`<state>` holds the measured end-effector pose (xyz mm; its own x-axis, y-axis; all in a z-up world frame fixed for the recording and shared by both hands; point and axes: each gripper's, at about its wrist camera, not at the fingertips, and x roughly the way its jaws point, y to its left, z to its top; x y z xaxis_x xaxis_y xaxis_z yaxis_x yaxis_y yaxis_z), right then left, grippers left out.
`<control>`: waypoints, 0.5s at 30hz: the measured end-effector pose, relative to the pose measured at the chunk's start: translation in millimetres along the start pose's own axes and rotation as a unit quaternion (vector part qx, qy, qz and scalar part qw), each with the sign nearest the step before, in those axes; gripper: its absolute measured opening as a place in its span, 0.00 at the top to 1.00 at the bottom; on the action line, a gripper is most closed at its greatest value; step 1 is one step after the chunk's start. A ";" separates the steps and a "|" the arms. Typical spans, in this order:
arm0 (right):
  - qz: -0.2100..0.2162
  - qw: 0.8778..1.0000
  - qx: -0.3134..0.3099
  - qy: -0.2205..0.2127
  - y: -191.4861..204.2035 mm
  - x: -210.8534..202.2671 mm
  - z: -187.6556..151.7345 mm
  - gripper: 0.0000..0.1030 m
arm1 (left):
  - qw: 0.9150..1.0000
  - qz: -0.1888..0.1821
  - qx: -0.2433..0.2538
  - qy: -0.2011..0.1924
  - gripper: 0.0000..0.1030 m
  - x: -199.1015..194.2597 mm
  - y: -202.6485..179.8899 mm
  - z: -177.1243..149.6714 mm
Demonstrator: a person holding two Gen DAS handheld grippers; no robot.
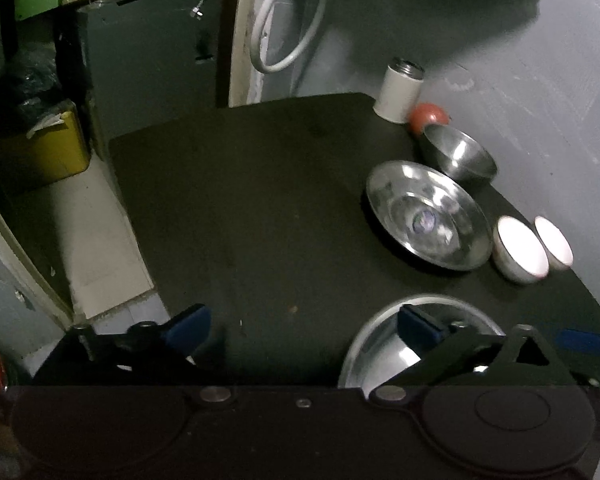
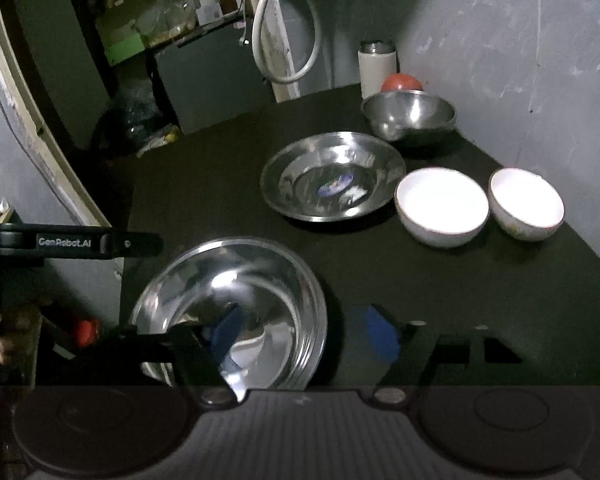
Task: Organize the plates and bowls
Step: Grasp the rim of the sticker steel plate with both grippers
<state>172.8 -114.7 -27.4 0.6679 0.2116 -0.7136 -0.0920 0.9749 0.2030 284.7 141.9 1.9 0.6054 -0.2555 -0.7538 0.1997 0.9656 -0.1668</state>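
Note:
A steel bowl (image 2: pixel 236 304) sits at the near edge of the black table (image 2: pixel 380 272). My right gripper (image 2: pixel 300 334) is open. Its left blue pad (image 2: pixel 226 332) hangs inside the bowl and its right pad (image 2: pixel 374 334) outside, with the rim between them untouched. My left gripper (image 1: pixel 304 326) is open wide, one pad (image 1: pixel 418 324) over the same steel bowl (image 1: pixel 380 356), the other pad (image 1: pixel 188 326) over bare table. Further back lie a steel plate (image 2: pixel 332 176), a deeper steel bowl (image 2: pixel 410 118) and two white bowls (image 2: pixel 440 206) (image 2: pixel 526 204).
A white canister (image 2: pixel 376 68) and a red tomato (image 2: pixel 402 82) stand in the far corner against the grey wall. The table drops off on the left to a floor with a yellow container (image 1: pixel 40 148). A hand (image 2: pixel 4 332) holds the left tool's black housing (image 2: pixel 80 242).

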 end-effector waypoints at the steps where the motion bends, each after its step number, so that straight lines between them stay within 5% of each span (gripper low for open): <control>1: -0.001 1.000 0.001 -0.004 -1.2 -0.2 2.7 0.18 | 1.000 0.002 -0.004 -0.002 0.01 2.7 0.4 4.2; 6: -0.006 1.000 0.007 -0.023 -11.0 2.9 16.8 0.03 | 0.998 -0.011 -0.061 -0.001 0.01 20.6 5.9 22.9; 15: -0.027 0.998 0.000 -0.055 -39.2 21.3 56.2 0.00 | 0.991 -0.050 -0.128 0.010 0.01 61.1 -3.1 63.0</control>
<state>232.1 -152.4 -12.9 0.7492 0.1490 -0.6454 -0.0536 0.9848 0.1651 369.6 120.1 -3.6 0.5769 -0.3512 -0.7375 0.0546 0.9174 -0.3942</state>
